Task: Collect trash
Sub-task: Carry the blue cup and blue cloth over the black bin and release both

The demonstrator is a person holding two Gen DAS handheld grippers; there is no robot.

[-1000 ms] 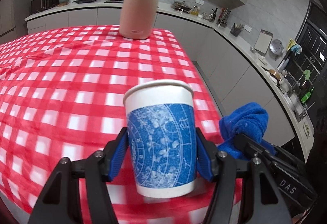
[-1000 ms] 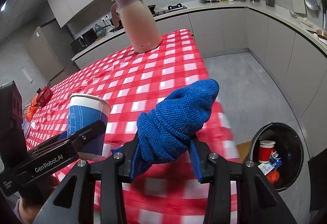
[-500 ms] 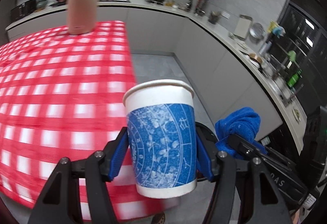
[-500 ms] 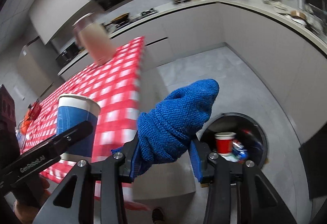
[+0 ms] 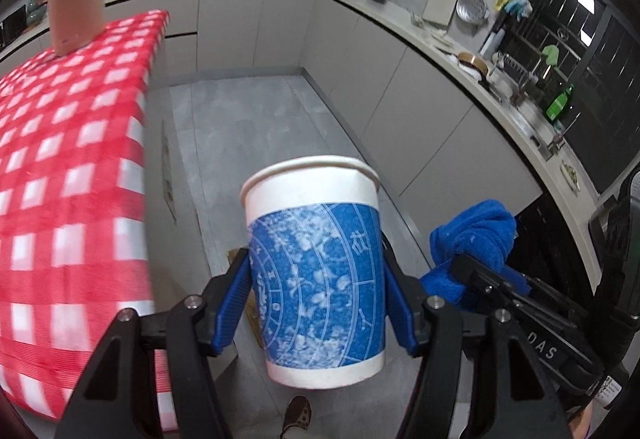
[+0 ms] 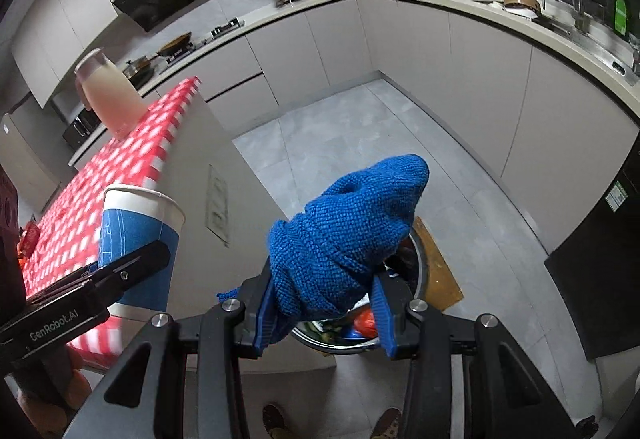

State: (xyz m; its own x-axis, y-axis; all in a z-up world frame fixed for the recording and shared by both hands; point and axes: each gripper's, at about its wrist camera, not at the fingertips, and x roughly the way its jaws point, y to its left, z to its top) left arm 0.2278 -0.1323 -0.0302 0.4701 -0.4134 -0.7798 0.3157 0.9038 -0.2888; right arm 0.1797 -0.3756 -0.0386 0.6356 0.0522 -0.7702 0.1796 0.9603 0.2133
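You've got the white paper cup with the blue printed band (image 5: 316, 279) clamped upright between the left gripper (image 5: 318, 303) fingers, carried off the red-and-white checked table (image 5: 72, 159) and out over the floor, likely so it can drop as trash. Your right gripper (image 6: 324, 303) is squeezed on the bunched blue knit cloth (image 6: 344, 235), directly above the round metal trash bin (image 6: 414, 271); the cup sits just left of that bin.
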